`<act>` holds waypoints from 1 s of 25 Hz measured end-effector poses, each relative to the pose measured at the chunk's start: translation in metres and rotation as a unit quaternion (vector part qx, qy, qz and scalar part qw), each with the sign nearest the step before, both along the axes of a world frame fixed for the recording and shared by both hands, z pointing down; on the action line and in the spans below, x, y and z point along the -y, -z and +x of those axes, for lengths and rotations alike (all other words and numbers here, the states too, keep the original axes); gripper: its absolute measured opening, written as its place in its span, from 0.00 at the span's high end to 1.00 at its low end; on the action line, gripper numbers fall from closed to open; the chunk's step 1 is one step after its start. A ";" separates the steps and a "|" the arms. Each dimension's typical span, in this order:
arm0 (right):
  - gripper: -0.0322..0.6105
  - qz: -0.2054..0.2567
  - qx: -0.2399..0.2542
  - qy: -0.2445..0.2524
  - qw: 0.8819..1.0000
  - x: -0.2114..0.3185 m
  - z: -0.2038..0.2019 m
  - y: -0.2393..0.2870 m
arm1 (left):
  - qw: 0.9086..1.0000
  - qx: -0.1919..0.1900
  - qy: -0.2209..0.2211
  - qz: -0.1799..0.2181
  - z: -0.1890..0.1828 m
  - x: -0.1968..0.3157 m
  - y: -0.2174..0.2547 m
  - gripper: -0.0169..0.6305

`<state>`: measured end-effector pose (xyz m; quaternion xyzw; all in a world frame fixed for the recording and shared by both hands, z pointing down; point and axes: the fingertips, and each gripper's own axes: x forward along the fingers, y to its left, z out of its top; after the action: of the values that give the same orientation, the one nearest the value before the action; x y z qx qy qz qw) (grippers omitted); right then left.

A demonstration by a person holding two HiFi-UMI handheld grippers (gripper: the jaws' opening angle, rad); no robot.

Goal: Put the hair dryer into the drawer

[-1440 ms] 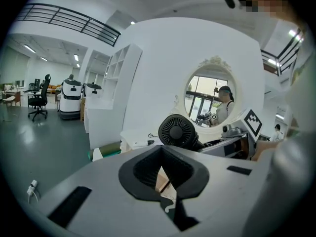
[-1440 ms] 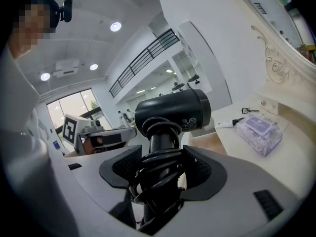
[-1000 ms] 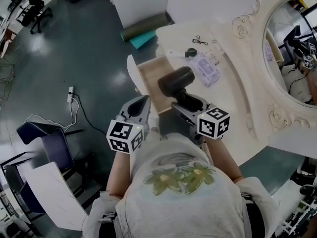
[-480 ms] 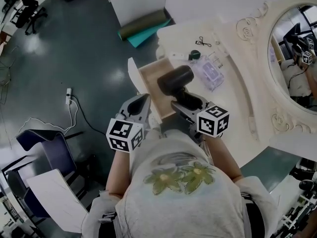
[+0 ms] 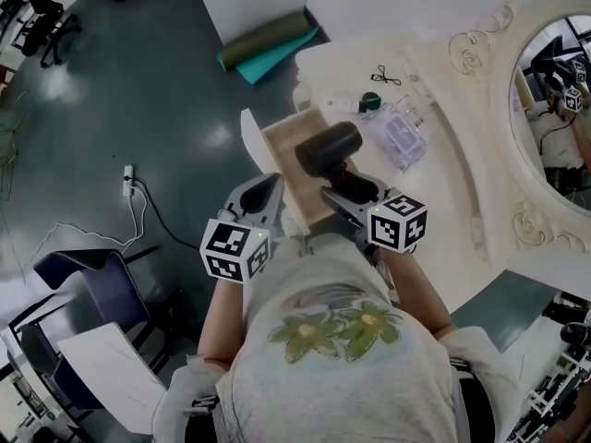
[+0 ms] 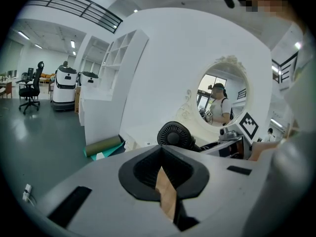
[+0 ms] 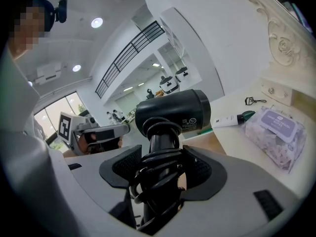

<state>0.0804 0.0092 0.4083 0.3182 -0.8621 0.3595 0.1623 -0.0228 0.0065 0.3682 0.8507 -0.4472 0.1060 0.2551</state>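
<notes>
Dryer point(image 5: 328, 148) nearer drawer point(image 5: 289, 160), in right gripper point(image 5: 349, 190)

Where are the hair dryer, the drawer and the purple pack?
hair dryer point(image 5: 328, 148), head view, on its barrel.
drawer point(image 5: 289, 169), head view, on its bare wooden floor.
purple pack point(image 5: 404, 139), head view, on its top.

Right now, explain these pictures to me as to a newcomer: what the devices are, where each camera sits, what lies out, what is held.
A person holds two hand-worked grippers. One picture looks down from the head; the other two look along each gripper's jaws. The right gripper clamps a black hair dryer by its handle, over the open wooden drawer. The left gripper is shut, holding nothing visible. On the vanity top lie a clear purple-labelled pack and a green-capped tube.
</notes>
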 end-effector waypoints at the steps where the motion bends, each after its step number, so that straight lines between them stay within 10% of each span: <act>1: 0.56 -0.002 0.000 -0.001 1.000 0.001 -0.001 -0.002 | 1.000 0.000 -0.002 -0.001 0.000 0.001 -0.001 0.96; 25: 0.56 -0.029 -0.020 0.007 0.999 0.026 -0.018 -0.040 | 0.999 -0.005 -0.012 -0.033 -0.014 0.018 -0.027 0.96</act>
<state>0.0628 -0.0164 0.4483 0.3147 -0.8502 0.3765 0.1909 -0.0366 -0.0113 0.3956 0.8475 -0.4324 0.1196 0.2837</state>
